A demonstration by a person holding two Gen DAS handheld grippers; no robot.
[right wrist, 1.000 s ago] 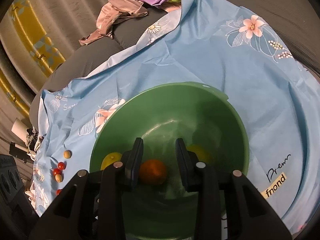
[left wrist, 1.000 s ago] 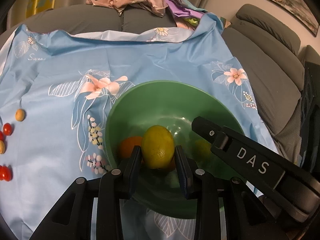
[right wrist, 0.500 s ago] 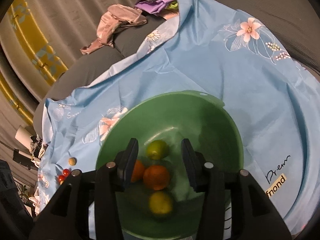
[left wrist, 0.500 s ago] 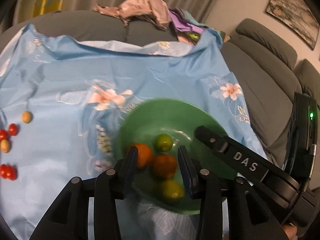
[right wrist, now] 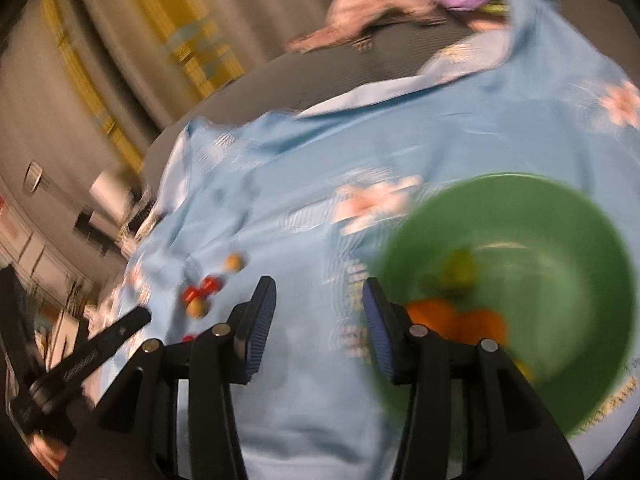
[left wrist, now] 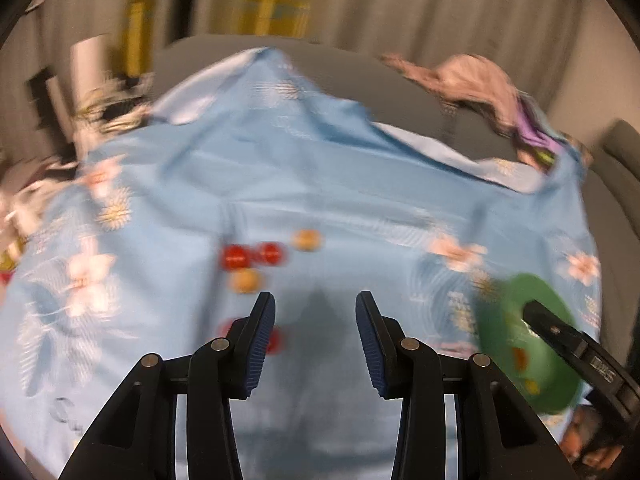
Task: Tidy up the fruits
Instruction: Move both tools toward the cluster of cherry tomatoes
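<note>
Hovering over the blue floral cloth (left wrist: 320, 184), the left gripper (left wrist: 316, 316) has its jaws wide apart and empty, lined up just short of the small red and tan fruits (left wrist: 256, 258) scattered loose, likely next to collect. Further right, the right gripper (right wrist: 320, 312) gapes open too, holding nothing. Beside it sits the green bowl (right wrist: 560, 216), oranges (right wrist: 456, 320) and a greenish fruit (right wrist: 460, 266) already gathered inside.

Light-blue cloth (left wrist: 320, 184), white-pink flower print. Green bowl (right wrist: 560, 216): orange fruits (right wrist: 452, 316), yellow-green fruit (right wrist: 460, 268). Red (left wrist: 236, 258) and tan (left wrist: 307, 239) small fruits.
</note>
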